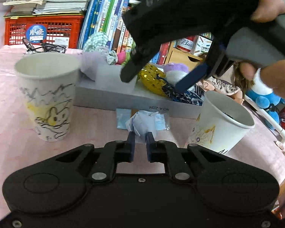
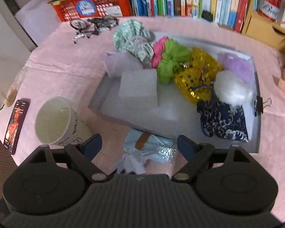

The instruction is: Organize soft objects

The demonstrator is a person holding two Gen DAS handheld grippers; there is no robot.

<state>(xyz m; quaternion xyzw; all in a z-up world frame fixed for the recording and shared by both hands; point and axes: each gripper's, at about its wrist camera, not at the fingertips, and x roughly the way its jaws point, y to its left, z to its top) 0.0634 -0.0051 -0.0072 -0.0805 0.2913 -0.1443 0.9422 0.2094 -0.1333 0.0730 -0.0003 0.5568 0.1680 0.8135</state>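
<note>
Mostly sorted, a few loose bits left in front of the tray.
Left gripper (image 1: 140, 142) jaws nearly clenched, gripping nothing; right gripper (image 2: 139, 145) spread wide above the crumpled pale-blue wrapper and white tissue (image 2: 142, 152) at lower centre. Shallow grey cardboard tray (image 2: 257, 102) at mid-frame already holds the sequinned yellow pouch (image 2: 195, 77), green scrunchie (image 2: 171, 58), white pompom (image 2: 231, 87) and navy patterned pouch (image 2: 226, 123).

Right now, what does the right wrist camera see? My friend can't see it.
The open right gripper hovers above crumpled paper and plastic packets on a pink tablecloth. Behind them, a grey tray holds colourful soft pouches and a white pom-pom; a paper cup stands at left.
</note>
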